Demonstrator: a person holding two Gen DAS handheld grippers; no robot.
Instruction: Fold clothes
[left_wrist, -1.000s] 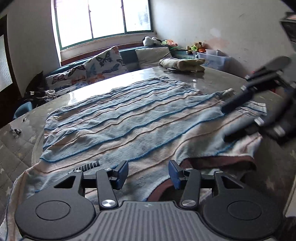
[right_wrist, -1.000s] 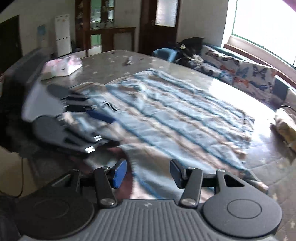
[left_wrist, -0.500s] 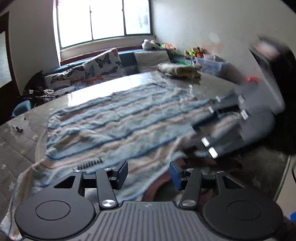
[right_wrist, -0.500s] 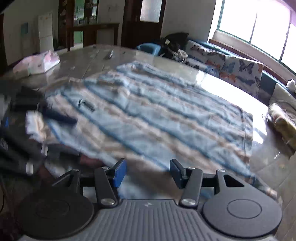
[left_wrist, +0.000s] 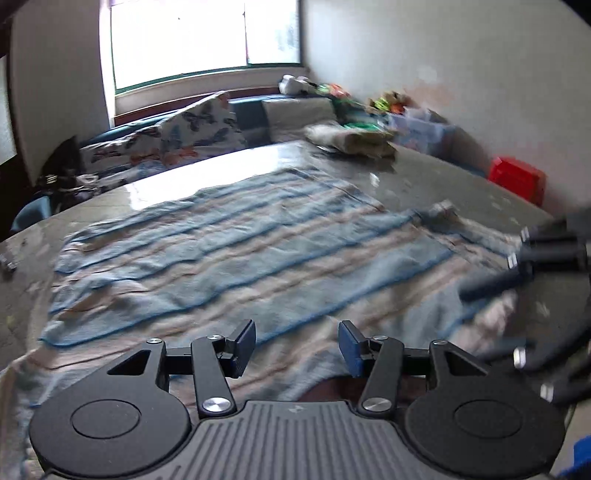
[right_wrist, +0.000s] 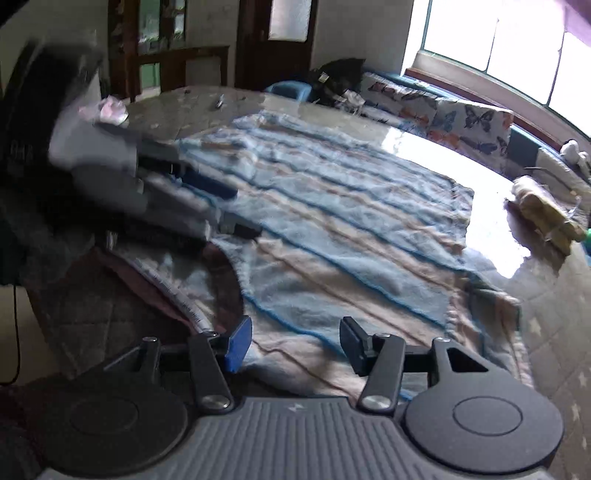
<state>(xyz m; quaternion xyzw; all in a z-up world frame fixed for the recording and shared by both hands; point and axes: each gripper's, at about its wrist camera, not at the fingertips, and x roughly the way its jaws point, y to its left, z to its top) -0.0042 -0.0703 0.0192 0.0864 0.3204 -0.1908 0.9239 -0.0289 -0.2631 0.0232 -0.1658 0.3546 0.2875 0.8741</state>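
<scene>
Striped blue-and-tan garment lies spread flat on the grey table, its near hem draped toward the table's six o'clock edge. Bare tabletop shows at twelve and three o'clock of the cloth; a folded pale bundle sits at one o'clock, well apart. Left gripper hovers over the near hem, jaws apart, nothing between them. Right gripper likewise hangs over the hem by the neck opening, jaws apart and empty. A clear plastic bin by the wall holds blurred items.
</scene>
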